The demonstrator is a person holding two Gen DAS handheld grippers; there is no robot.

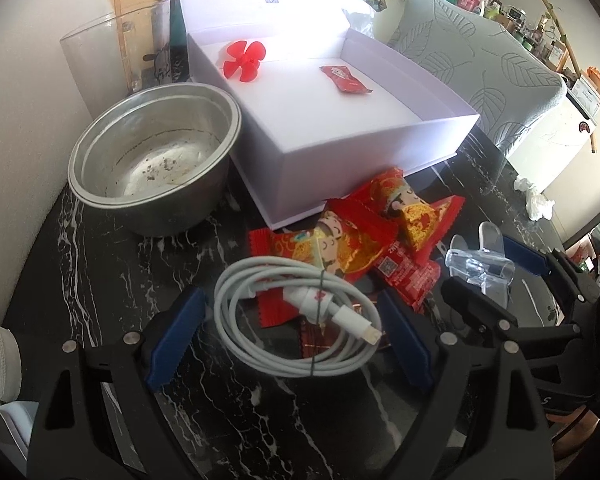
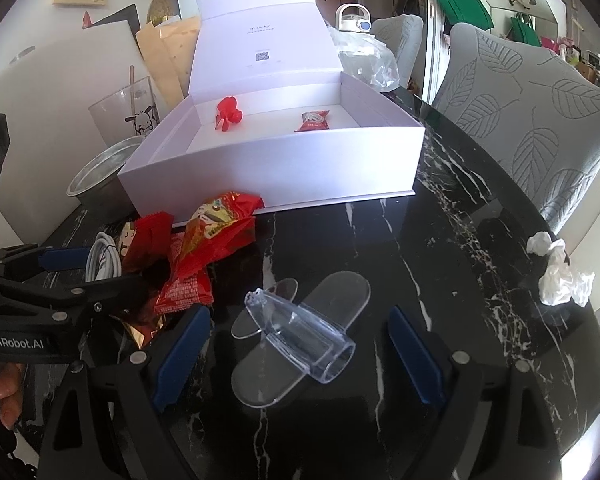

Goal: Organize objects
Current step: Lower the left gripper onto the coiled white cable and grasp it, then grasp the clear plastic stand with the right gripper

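Left gripper stood wide apart, coiled cable lying untouched between its pads. Right gripper gaped too, clear plastic piece between.

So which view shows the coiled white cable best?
The left wrist view: the coiled white cable lies whole between the open left gripper's fingers, connector visible. In the right wrist view only a sliver shows, behind the left gripper and beside the red snack packets.
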